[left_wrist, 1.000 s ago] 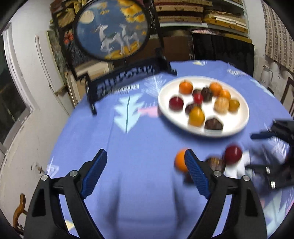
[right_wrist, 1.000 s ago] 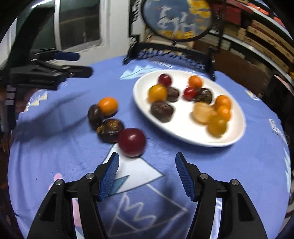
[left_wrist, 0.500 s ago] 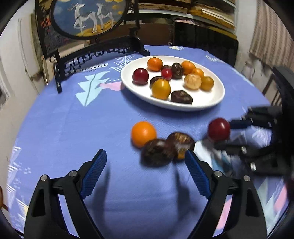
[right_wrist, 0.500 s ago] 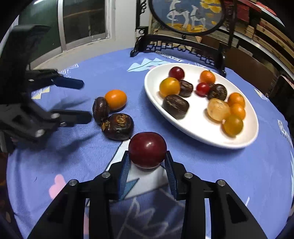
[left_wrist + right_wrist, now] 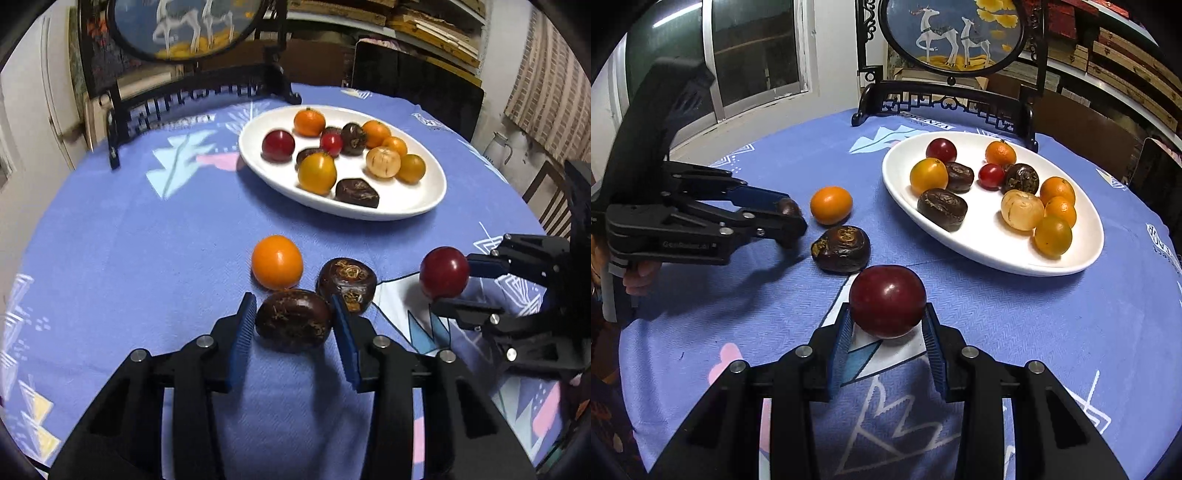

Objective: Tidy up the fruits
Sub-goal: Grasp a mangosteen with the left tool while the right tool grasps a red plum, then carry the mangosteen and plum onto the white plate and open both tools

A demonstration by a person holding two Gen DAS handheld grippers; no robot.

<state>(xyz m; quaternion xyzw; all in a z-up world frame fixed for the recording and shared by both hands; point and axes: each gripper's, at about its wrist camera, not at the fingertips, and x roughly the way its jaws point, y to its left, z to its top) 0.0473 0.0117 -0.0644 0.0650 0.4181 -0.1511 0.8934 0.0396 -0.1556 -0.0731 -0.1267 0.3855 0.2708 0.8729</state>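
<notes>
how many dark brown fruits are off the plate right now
2. One dark brown fruit sits between the left hand-held gripper fingers; the other dark brown fruit lies on the tablecloth just beyond it, beside the loose orange fruit.

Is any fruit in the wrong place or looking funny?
Two fruits lie loose on the cloth, off the white plate: an orange one and a dark wrinkly one. The left gripper grips another dark fruit; the right gripper grips a red fruit.

A: Both cameras sit low behind their fingers, close over the blue tablecloth (image 5: pixel 110 258), facing the white plate (image 5: pixel 424 206).

B: From opposite sides; each catches the other gripper.
</notes>
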